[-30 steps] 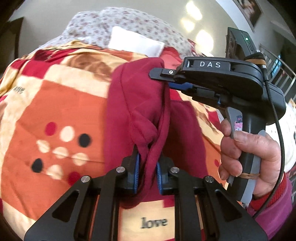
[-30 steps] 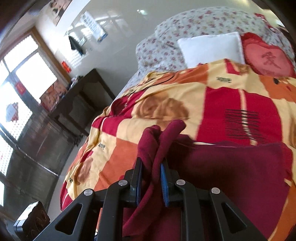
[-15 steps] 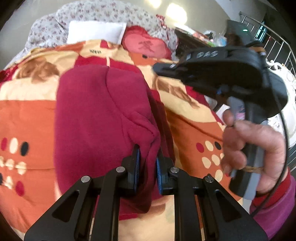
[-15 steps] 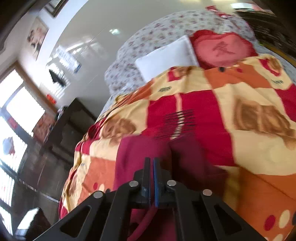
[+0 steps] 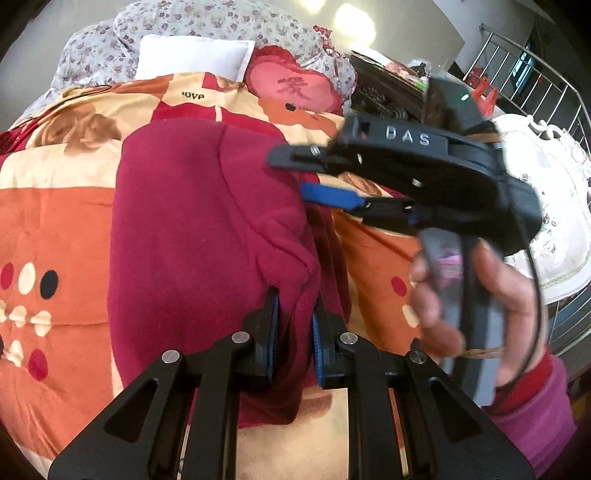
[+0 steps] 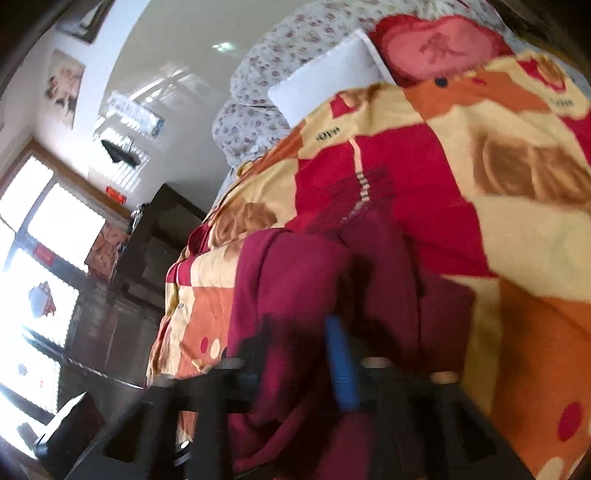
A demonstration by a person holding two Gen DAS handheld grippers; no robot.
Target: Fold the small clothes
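Note:
A maroon garment (image 5: 192,229) lies folded over on the patterned orange and red blanket (image 5: 55,221). My left gripper (image 5: 295,317) is shut on a bunched edge of it at the near side. To the right of the garment's far edge, just above it, hovers my right gripper (image 5: 291,177), held by a hand (image 5: 491,295); its jaws are opening and its blue pad (image 5: 328,195) shows bare. In the blurred right wrist view the right gripper (image 6: 297,358) has loose maroon garment (image 6: 303,266) cloth lying between its spread fingers, not pinched.
A white pillow (image 5: 192,55), a red heart cushion (image 5: 291,88) and a floral pillow (image 5: 229,22) sit at the head of the bed. A white carved bed frame (image 5: 554,206) and metal railing (image 5: 535,85) stand to the right. A dark cabinet (image 6: 155,236) stands by the window.
Both grippers carried the garment's edge across and down, so it now lies folded on the blanket. The right gripper went from shut on the cloth to open.

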